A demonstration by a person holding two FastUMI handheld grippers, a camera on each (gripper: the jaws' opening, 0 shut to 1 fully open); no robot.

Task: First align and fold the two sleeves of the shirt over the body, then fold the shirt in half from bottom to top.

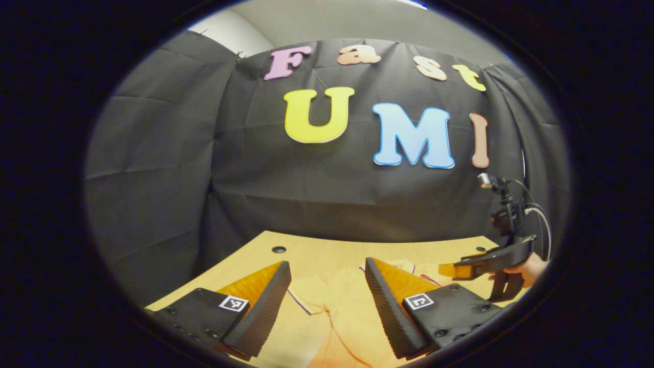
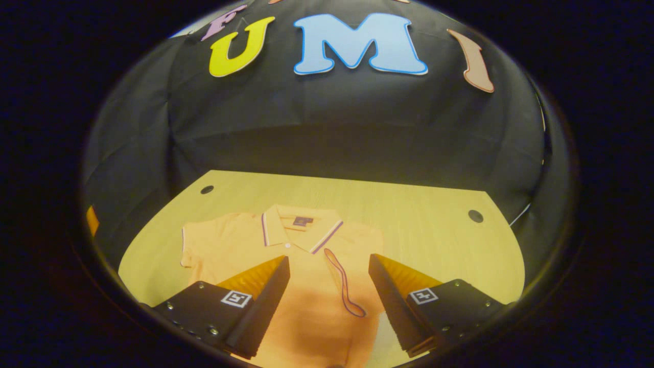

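The shirt is lying flat on the table, collar facing the back wall. One sleeve looks like it's already lying over the body, its trimmed edge showing as a loop; the other sleeve is sticking out flat. The right gripper is hovering over the chest with fingers spread wide, gripping nothing. Same for the left gripper, wide and empty above the fabric. I'd pinch the flat sleeve by its cuff, lift just slightly, and carry it straight across so the edges line up.
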